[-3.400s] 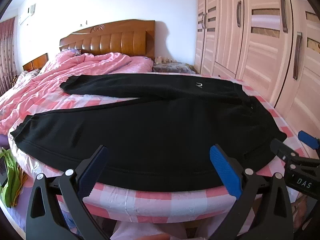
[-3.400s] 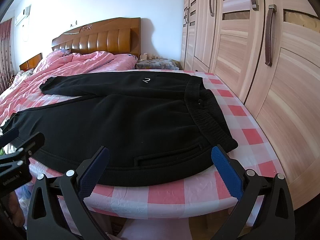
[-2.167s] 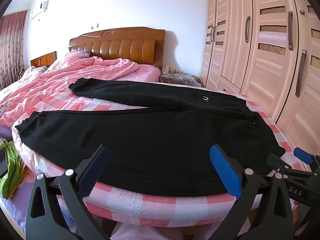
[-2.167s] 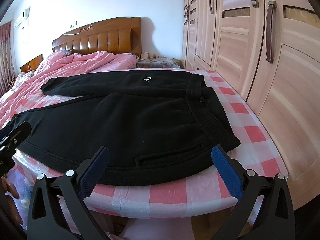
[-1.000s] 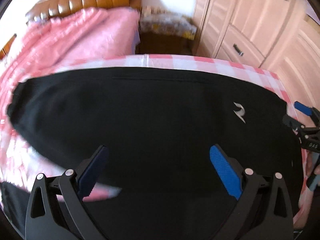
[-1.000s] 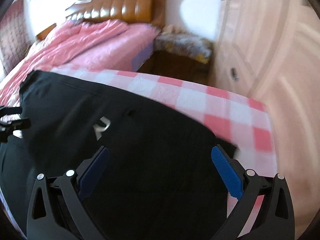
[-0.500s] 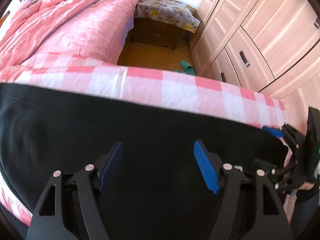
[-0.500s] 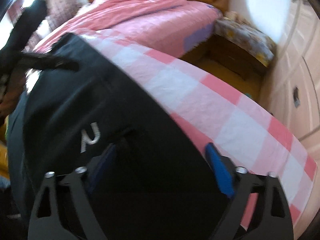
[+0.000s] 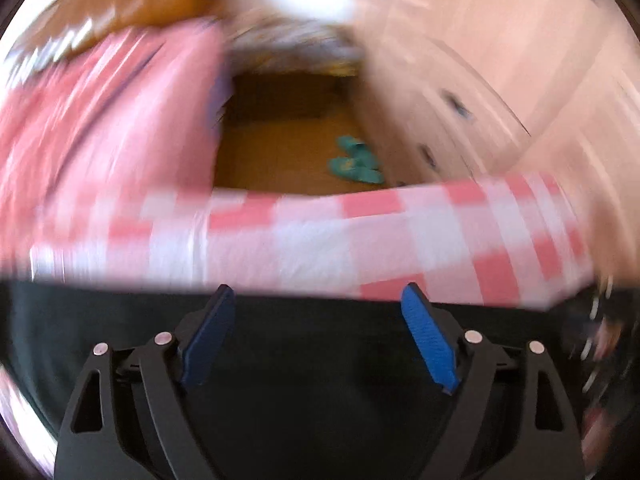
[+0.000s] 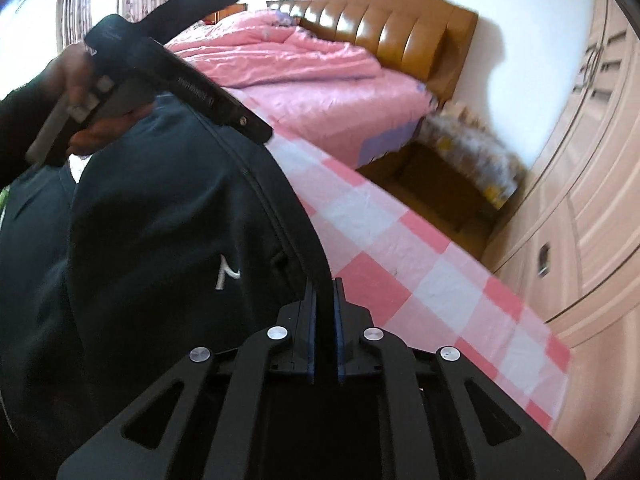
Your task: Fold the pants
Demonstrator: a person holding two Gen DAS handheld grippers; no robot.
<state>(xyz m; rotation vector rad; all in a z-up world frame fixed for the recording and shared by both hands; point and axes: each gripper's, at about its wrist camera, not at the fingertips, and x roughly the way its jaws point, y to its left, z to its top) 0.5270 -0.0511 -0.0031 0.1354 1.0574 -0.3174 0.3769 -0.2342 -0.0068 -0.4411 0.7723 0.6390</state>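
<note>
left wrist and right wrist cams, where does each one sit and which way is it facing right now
Left wrist: on the left gripper, jaws open, above the black pants, facing over the checkered sheet to floor and wardrobe; blurred.
Right wrist: on the right gripper, shut on the pants' far edge, facing along it toward the headboard; the left hand holding its gripper shows.
Shared: pants, checkered sheet, wardrobe.

Wooden headboard, pink quilt, pale wardrobe
</note>
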